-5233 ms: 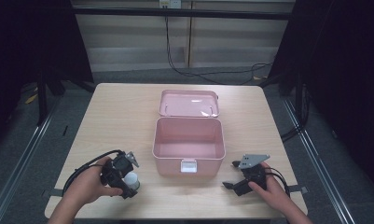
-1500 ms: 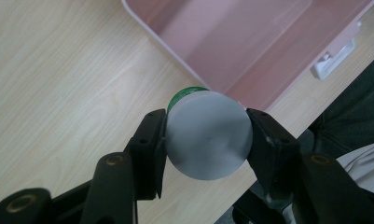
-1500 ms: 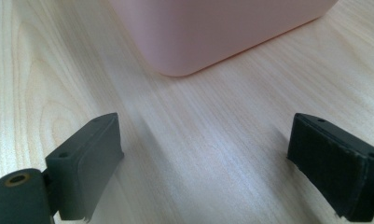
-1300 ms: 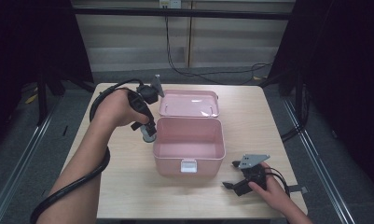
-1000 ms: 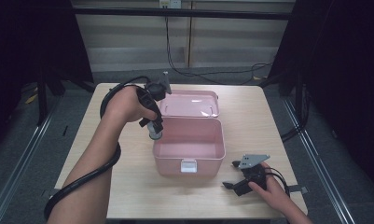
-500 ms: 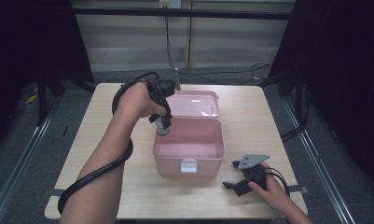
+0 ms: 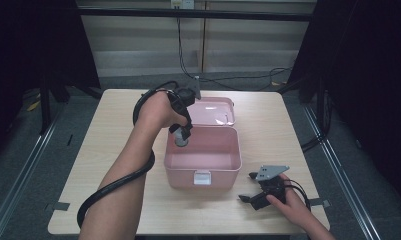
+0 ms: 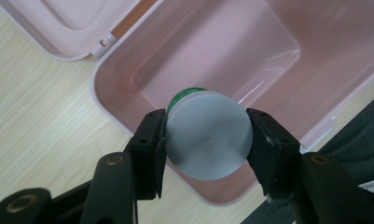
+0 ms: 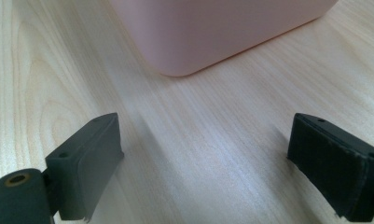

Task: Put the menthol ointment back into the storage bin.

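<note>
At the near right edge of the worktop (image 7: 88, 165), the right tongs (image 7: 253, 192) lie low on the wood in the person's right hand (image 7: 295, 210), exactly where they were five seconds ago; their jaws stand wide apart with nothing between them, and in the right gripper view one rounded corner of the box sits just beyond.

Farther in, at the middle of the worktop, stands the pink storage box (image 7: 203, 162), its hinged lid (image 7: 215, 110) thrown back flat behind it, unmoved throughout.

The left tongs (image 7: 182, 135) have travelled most. Five seconds ago they rested at the near left edge; a second ago they hung over the box's left rim. Now they point down over its far-left corner, clamped on a small grey-capped jar (image 8: 208, 135) with a green band, held above the box's interior.
</note>
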The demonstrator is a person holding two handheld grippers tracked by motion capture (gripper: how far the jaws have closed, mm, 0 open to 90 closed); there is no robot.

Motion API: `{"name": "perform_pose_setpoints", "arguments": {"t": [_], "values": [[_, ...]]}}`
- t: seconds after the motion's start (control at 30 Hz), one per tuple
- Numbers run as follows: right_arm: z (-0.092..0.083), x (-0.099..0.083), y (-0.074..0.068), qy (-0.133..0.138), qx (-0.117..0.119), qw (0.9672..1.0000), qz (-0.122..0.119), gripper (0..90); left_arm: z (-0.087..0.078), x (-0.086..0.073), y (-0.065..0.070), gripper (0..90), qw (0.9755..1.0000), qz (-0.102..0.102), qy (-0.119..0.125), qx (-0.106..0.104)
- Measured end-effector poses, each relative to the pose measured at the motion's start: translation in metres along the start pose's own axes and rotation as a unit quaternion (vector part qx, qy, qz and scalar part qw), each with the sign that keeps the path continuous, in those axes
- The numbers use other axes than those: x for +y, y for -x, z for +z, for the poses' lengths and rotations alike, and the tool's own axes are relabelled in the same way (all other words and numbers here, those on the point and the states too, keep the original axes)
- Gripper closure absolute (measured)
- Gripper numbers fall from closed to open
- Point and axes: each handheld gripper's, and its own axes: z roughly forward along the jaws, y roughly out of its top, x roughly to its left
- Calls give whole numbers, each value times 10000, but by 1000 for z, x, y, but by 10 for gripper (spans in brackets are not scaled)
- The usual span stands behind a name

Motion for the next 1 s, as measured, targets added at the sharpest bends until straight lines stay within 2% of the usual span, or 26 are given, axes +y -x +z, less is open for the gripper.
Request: {"name": "perform_pose_setpoints", "arguments": {"t": [0.33,0.8,0.93,1.0], "values": [[0,0,0,-1,1,10000,5,94,22,9,-1,503,9996,-273,-28,-29],[0,0,0,-7,-10,10000,9,94,42,21,3,503,9980,-590,-151,141],[0,0,0,-7,-10,10000,9,94,47,24,3,503,9970,-745,-128,154],[0,0,0,-5,-11,10000,1,94,51,25,3,503,9957,-898,-102,195]]}}
